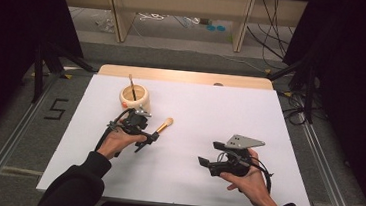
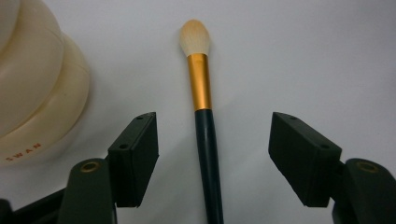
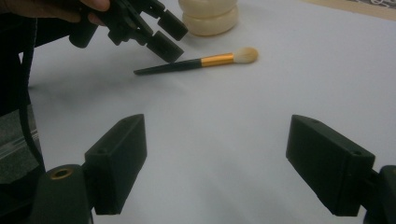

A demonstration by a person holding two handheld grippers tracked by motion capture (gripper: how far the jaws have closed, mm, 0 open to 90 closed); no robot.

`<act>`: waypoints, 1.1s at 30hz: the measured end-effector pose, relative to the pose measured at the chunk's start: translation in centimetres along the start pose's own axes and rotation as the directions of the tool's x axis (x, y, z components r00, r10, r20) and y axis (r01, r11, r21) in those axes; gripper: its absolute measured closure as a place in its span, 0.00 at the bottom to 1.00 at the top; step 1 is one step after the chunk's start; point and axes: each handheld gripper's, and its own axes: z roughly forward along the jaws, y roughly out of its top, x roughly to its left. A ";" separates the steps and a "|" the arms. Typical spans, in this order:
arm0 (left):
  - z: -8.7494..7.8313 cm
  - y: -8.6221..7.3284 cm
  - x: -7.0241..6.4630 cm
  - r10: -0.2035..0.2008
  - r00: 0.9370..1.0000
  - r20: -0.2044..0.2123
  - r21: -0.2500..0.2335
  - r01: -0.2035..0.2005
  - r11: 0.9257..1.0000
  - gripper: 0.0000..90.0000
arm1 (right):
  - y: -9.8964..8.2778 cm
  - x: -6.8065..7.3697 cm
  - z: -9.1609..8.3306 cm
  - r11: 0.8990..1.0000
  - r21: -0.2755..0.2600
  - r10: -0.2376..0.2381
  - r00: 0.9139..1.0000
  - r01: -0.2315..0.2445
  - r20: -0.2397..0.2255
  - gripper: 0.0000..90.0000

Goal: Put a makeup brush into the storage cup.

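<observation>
**Brush could roll from an off-centre pinch**

Black jaws of the left gripper point(image 2: 212, 154) stand apart astride the makeup brush point(image 2: 208, 140), which lies flat on the white table point(image 1: 210, 110) beside the cream holder point(image 2: 32, 88). Uneven closing might flick its thin handle aside. Right gripper point(image 3: 217, 163) hangs open, low, empty.

Cream holder point(image 1: 134, 98) – one brush point(image 1: 132, 87) upright inside; white table point(image 1: 210, 115).

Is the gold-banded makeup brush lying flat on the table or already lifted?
Lying flat. The brush rests on the white table, its dark handle between the left tongs' open jaws, which do not touch it.
</observation>
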 end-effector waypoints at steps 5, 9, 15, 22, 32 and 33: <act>0.1 0.9 -0.4 0.016 1.000 -0.007 0.014 -0.016 1.000 0.39 | 0.0 0.0 0.0 1.000 0.002 0.001 1.000 -0.001 -0.003 0.23; 0.6 1.8 -0.6 0.043 0.999 -0.011 0.055 -0.042 0.998 0.41 | 0.0 0.0 0.0 1.000 -0.003 -0.003 1.000 0.003 0.002 0.23; 1.7 2.5 0.0 0.053 0.999 -0.006 0.138 -0.051 0.989 0.46 | 0.0 -0.1 0.0 1.000 -0.006 -0.006 1.000 0.006 0.003 0.23; 2.4 2.8 0.3 0.057 0.998 0.006 0.184 -0.057 0.981 0.51 | 0.0 -0.1 0.0 1.000 0.000 0.002 1.000 -0.002 -0.008 0.23; 2.8 2.7 0.8 0.021 0.999 0.030 0.208 -0.026 0.978 0.58 | 0.0 0.0 0.0 1.000 0.002 0.003 1.000 -0.003 -0.002 0.23; 2.8 2.7 0.8 0.020 0.999 0.032 0.210 -0.026 0.977 0.58 | -0.1 -0.1 0.0 1.000 0.002 -0.011 1.000 0.011 -0.004 0.23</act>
